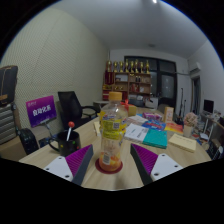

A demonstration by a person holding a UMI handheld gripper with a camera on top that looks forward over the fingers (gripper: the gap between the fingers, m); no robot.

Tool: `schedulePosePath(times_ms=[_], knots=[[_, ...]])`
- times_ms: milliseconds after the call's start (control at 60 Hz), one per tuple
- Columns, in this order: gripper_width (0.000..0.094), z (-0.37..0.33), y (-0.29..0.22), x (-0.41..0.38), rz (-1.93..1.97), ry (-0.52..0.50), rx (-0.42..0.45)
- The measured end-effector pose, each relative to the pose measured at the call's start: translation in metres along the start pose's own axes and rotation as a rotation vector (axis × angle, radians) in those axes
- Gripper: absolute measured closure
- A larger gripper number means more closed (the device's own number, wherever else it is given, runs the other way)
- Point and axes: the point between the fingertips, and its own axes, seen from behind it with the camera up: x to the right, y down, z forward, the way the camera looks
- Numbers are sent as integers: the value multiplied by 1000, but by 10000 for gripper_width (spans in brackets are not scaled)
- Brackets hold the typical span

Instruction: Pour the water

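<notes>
A clear plastic bottle (112, 128) with a yellow-orange label and a pale cap stands upright on a small dark red coaster (110, 168) on the wooden table (165, 158). My gripper (112, 163) is open. Its two purple pads (82, 160) flank the bottle's base, with a gap at each side. The bottle stands between the fingers and rests on the coaster. No cup or other vessel for water shows near it.
Books and papers (140, 130) and a teal book (157, 139) lie on the table beyond the bottle to the right. A black office chair (71, 105) and a purple sign (41, 108) are to the left. Shelves with bottles (130, 75) stand at the back wall.
</notes>
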Motion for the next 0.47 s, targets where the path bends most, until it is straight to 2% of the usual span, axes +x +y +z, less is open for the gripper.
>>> schedulePosePath(times_ms=[233, 467], knots=[[97, -144, -15, -8, 14, -5, 45], [99, -241, 33, -24, 139, -61, 15]])
